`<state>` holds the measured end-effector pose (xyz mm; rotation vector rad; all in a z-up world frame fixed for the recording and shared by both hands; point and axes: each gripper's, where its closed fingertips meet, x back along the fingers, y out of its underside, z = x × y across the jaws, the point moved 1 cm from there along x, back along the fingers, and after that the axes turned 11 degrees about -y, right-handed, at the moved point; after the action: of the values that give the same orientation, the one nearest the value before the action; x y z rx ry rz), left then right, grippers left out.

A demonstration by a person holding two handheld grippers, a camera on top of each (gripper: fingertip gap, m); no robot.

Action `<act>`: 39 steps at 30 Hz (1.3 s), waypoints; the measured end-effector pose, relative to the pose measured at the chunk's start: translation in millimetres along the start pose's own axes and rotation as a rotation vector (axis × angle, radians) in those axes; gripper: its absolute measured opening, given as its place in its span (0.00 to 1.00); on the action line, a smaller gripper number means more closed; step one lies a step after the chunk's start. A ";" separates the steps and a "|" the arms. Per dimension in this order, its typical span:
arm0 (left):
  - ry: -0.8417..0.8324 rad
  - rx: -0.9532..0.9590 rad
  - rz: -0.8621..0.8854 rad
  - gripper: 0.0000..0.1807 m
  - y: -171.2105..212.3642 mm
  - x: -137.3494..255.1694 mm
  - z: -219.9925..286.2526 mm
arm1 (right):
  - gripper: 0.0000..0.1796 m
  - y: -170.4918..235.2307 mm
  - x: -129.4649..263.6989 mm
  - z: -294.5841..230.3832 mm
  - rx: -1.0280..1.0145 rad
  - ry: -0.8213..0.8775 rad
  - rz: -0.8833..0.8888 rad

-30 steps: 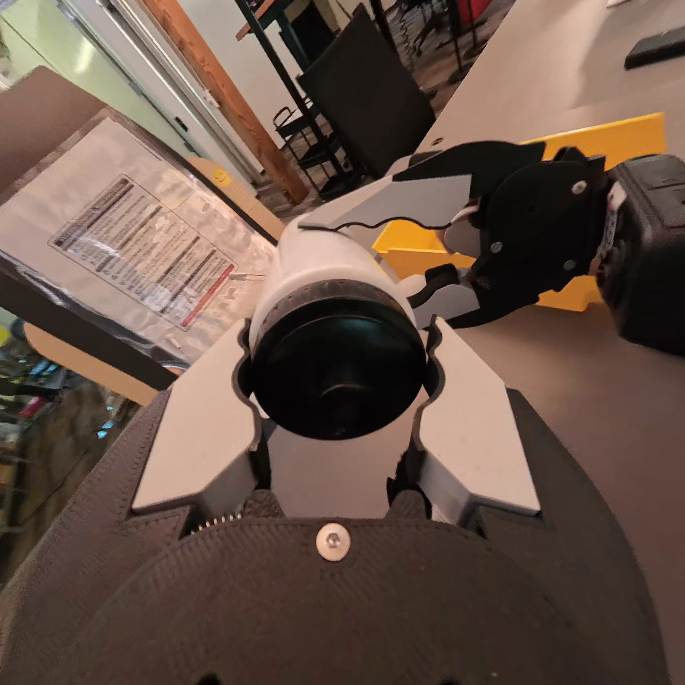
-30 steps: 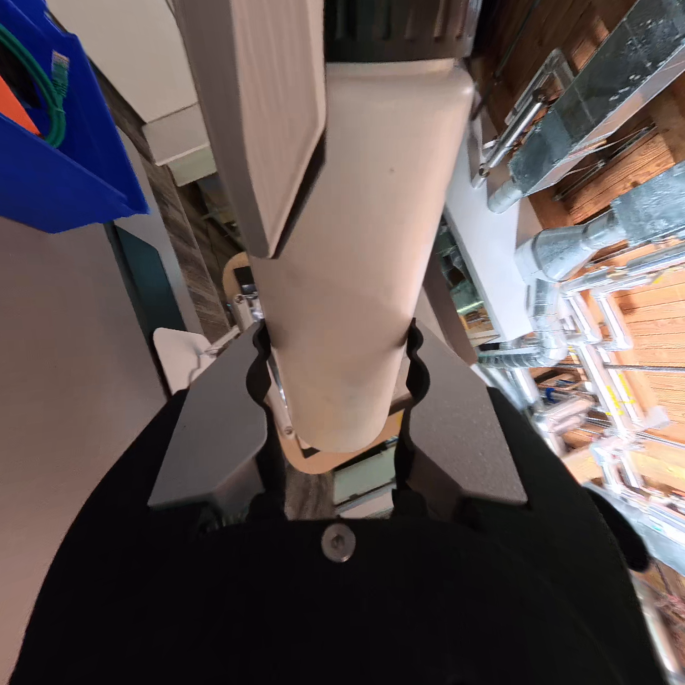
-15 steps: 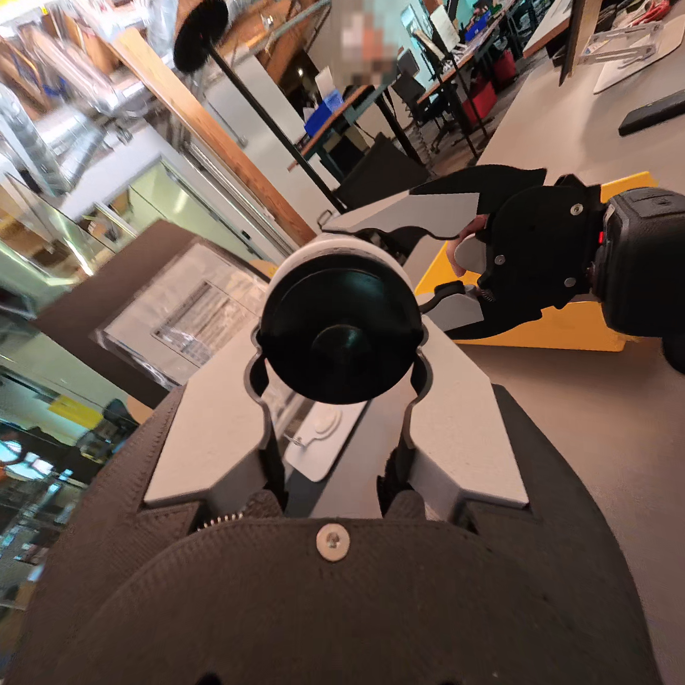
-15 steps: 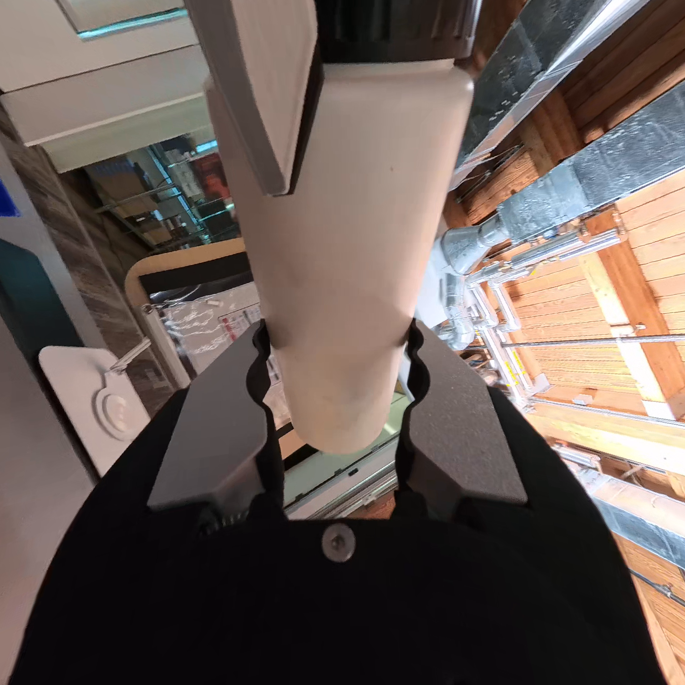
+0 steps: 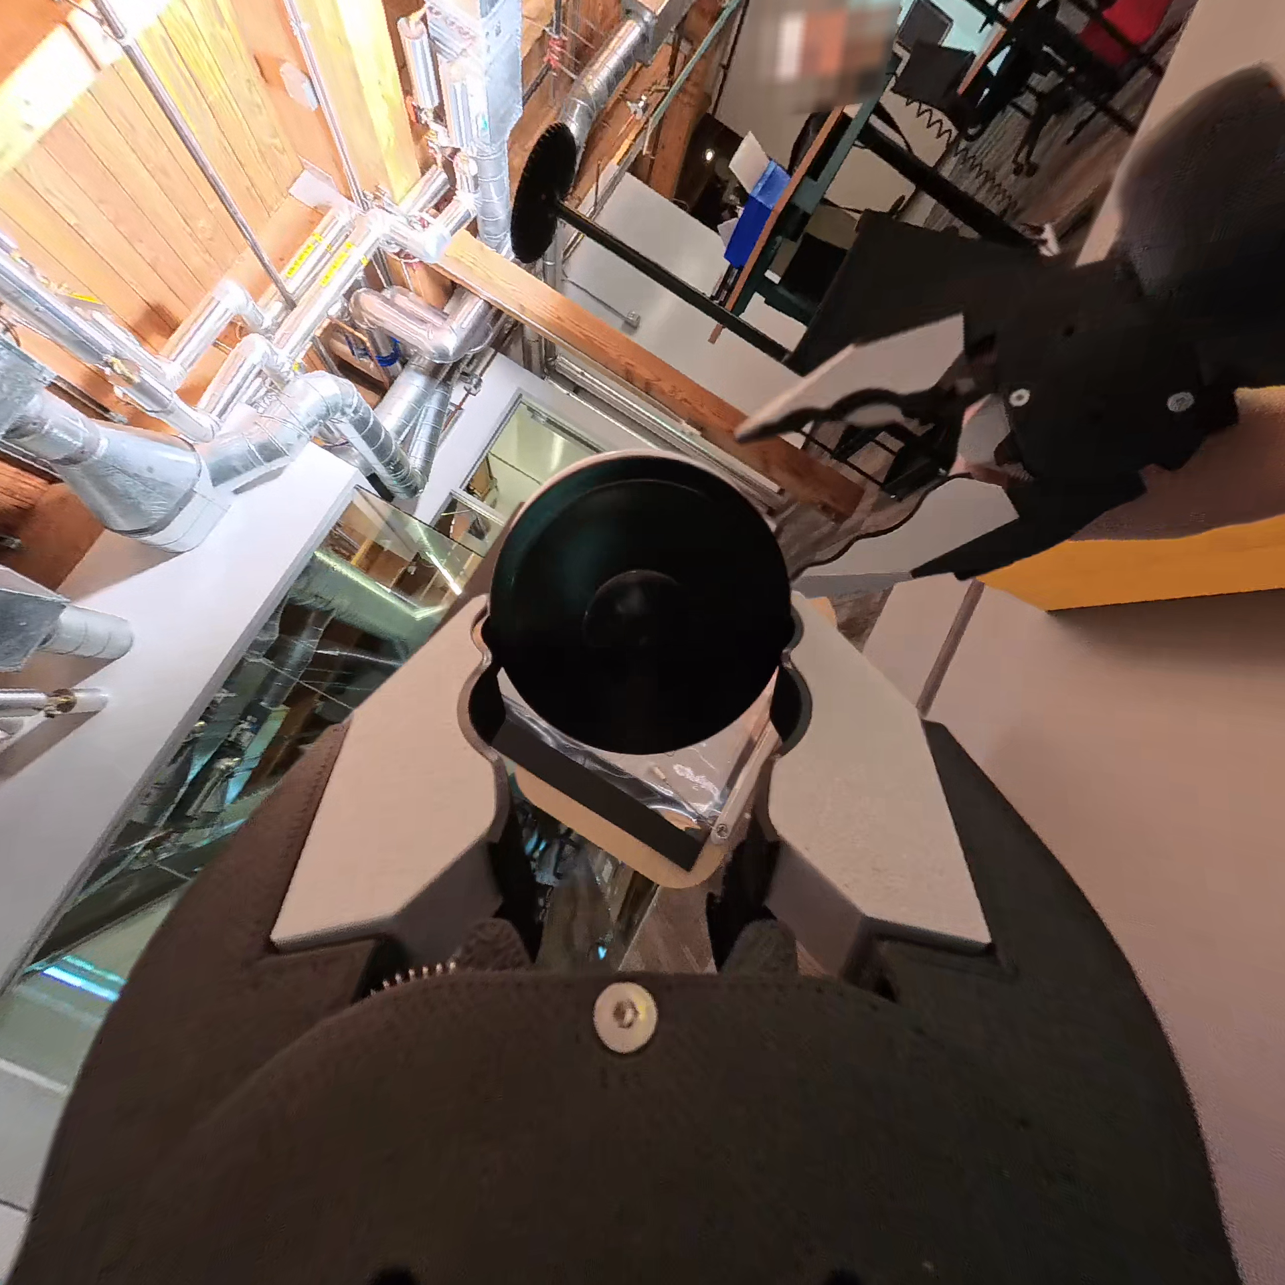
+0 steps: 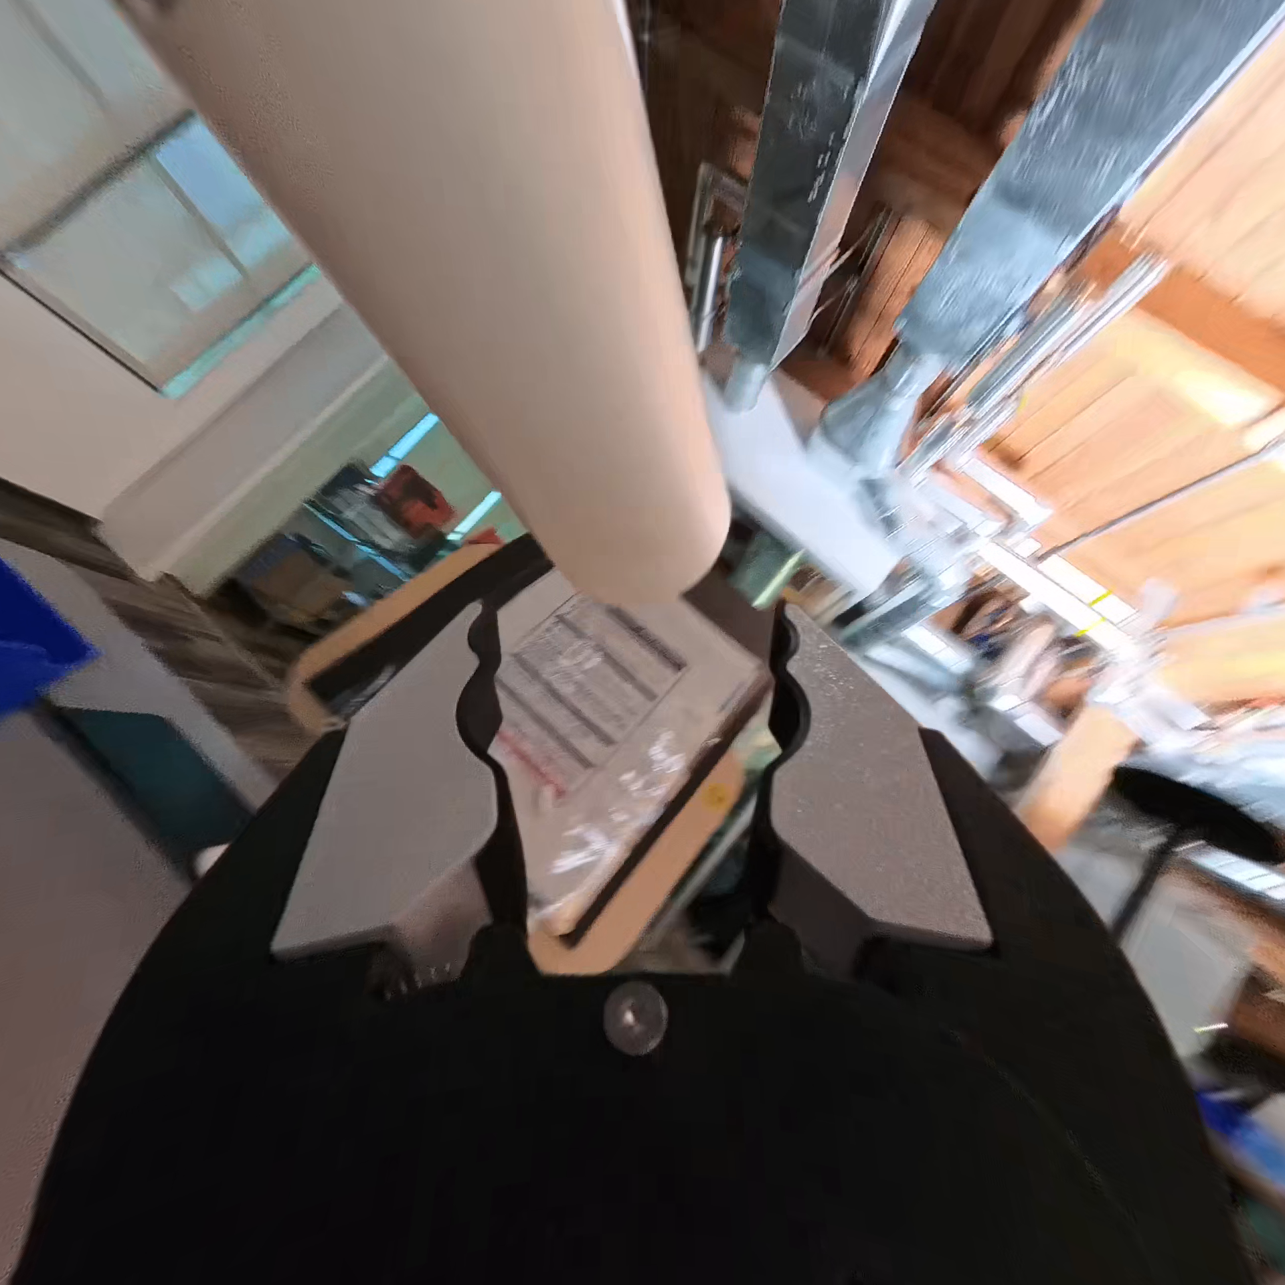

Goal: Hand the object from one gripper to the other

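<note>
Left gripper [image 5: 640, 667] is clamped on the black cap end of the bottle [image 5: 640, 612], grey fingers [image 5: 389, 799] pressed to either side of the cap, and the bottle's long axis runs straight away from the lens, so only the round black cap and a sliver of white body show here; right gripper [image 6: 636, 667] stands parted with nothing between its fingers, the bottle's white rounded base [image 6: 626, 542] hanging just beyond and above its fingertips, apart from them, the body slanting up and to the left out of frame; in the left wrist view that right gripper [image 5: 876, 487] sits off to the right of the bottle, spread wide, beside it and not around it; so the bottle belongs to the left side alone, and by my reading the handover is as good as made, the next move turning on the right one drawing back along the bottle's axis without clipping the base; smaller things now: a yellow bin [image 5: 1147, 563] behind the right gripper, a blue bin [image 6: 35, 640] at the edge; a printed sheet under clear plastic [image 6: 591, 695] bears writing, blurred and not for quoting; no brand mark shows on the bottle.
</note>
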<state>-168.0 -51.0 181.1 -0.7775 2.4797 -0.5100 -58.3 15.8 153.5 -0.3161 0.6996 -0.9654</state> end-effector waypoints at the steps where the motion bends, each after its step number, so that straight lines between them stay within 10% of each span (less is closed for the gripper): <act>1: -0.007 -0.008 0.000 0.43 -0.6 0.8 -1.5 | 0.42 9.7 -3.2 -3.4 -0.118 -0.036 0.001; 9: -0.005 -0.055 0.014 0.42 -8.7 3.0 4.3 | 0.55 -10.4 -19.9 -39.0 -2.125 -0.821 0.598; 13: 0.016 -0.067 0.015 0.43 -9.3 1.0 11.6 | 0.60 -30.3 -9.6 -31.7 -2.445 -1.098 0.899; 20: 0.085 -0.064 -0.014 0.43 3.5 -7.8 28.3 | 0.55 -67.8 -4.5 -40.8 -2.470 -1.245 0.854; 27: 0.234 0.066 -0.250 0.46 61.9 -23.7 54.2 | 0.47 -15.3 -23.2 -77.6 -2.491 -1.008 0.529; 39: 0.330 0.861 -0.145 0.58 57.6 -15.1 -2.7 | 0.46 21.3 -26.7 -86.1 -1.245 -0.668 0.038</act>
<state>-183.2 3.0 160.8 -0.5283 2.1274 -1.7132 -112.3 54.5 88.9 -1.6224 0.5936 -0.2208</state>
